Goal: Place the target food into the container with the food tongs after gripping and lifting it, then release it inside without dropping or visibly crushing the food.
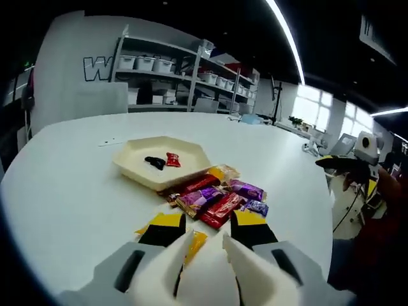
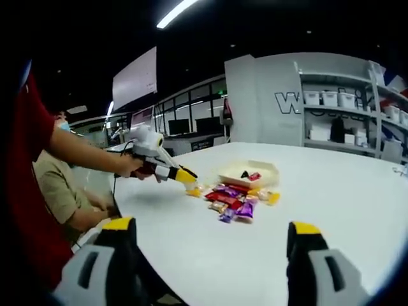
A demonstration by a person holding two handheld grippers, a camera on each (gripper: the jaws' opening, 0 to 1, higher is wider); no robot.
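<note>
A cream hexagonal tray (image 1: pixel 137 167) (image 2: pixel 264 175) sits on the white table with a black piece (image 1: pixel 155 162) and a red candy (image 1: pixel 172 159) in it. A heap of wrapped candies (image 1: pixel 217 197) (image 2: pixel 236 201) in red, purple and yellow lies just in front of the tray. My left gripper (image 1: pixel 207 223) (image 2: pixel 183 173) hovers low at the near edge of the heap, its yellow-tipped jaws a narrow gap apart over a yellow wrapper (image 1: pixel 196 245), nothing clamped. My right gripper (image 2: pixel 207 233) hangs wide open and empty, well back from the heap.
The round white table (image 1: pixel 70 191) (image 2: pixel 344 191) has bare room on all sides of the tray. A seated person (image 2: pixel 60 191) is at its far side. Shelves with white bins (image 1: pixel 166 64) (image 2: pixel 338 102) stand behind.
</note>
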